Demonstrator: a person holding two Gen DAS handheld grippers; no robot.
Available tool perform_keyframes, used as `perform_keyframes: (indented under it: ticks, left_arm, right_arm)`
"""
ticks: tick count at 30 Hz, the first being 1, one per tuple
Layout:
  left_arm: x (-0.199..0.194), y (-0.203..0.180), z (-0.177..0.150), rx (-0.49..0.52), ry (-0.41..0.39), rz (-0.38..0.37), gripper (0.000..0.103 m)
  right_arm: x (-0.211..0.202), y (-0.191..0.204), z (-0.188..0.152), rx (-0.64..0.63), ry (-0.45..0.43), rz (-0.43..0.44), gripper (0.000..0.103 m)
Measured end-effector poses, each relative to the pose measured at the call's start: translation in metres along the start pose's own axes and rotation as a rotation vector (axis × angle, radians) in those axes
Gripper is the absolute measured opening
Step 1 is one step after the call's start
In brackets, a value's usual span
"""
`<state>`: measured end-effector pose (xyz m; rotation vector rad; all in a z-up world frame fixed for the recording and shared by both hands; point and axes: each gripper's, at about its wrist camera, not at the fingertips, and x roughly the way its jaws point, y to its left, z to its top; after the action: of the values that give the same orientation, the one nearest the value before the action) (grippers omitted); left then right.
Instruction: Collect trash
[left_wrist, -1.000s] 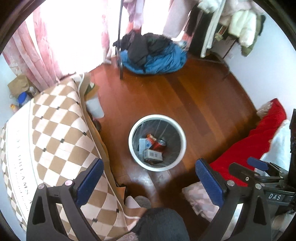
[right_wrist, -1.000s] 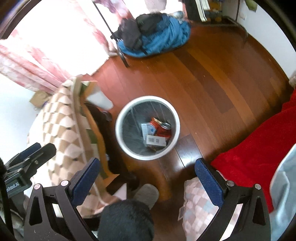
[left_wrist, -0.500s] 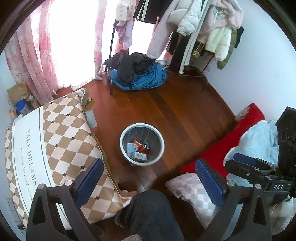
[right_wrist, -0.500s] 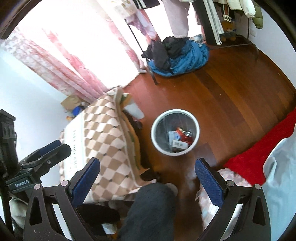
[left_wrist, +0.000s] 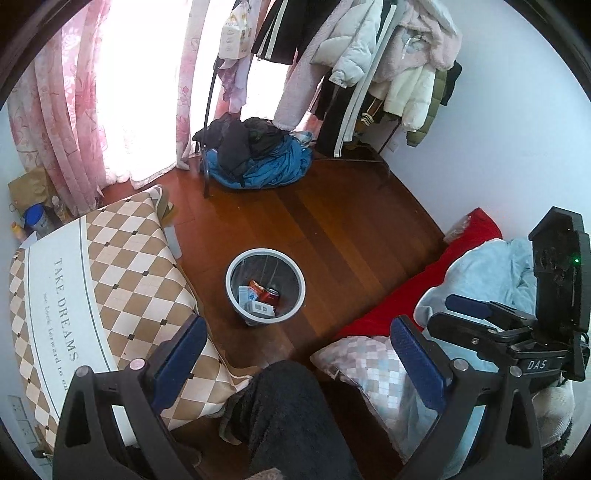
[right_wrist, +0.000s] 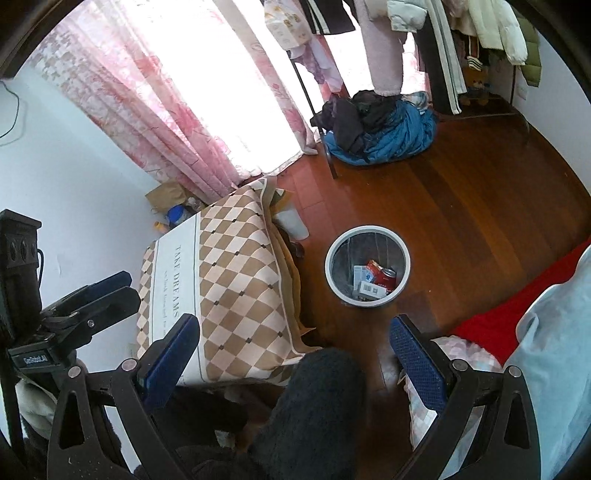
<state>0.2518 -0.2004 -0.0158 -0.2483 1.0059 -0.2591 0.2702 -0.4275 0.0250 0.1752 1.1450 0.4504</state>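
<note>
A round white-rimmed trash bin (left_wrist: 236, 258) stands on the wooden floor, also in the right wrist view (right_wrist: 334, 247). Inside lie a red can (left_wrist: 270, 294), a white box (left_wrist: 263, 308) and other packaging (right_wrist: 373, 282). My left gripper (left_wrist: 295, 347) is open and empty, high above the floor, nearer than the bin. My right gripper (right_wrist: 293, 343) is open and empty, also high above. Each gripper shows in the other's view: the right one at the right edge (left_wrist: 480, 314), the left one at the left edge (right_wrist: 92, 295).
A table with a checked brown cloth (left_wrist: 92, 280) stands left of the bin. A red blanket and pale bedding (left_wrist: 480, 266) lie at the right. A pile of blue and black clothes (left_wrist: 255, 158) sits under a clothes rack (left_wrist: 351, 55). A dark-trousered leg (left_wrist: 288, 413) is below.
Both grippers have risen and pulled back from the bin, which now looks much smaller. More of the room, rack and curtains has come into view. Both stay open.
</note>
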Motion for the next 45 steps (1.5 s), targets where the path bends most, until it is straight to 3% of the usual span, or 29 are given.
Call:
perform_keyframes:
  ticks: [45]
  left_arm:
    - [-0.012, 0.002, -0.008, 0.012, -0.019, 0.001, 0.103]
  right_arm:
    - [-0.014, 0.018, -0.011, -0.019, 0.015, -0.020, 0.103]
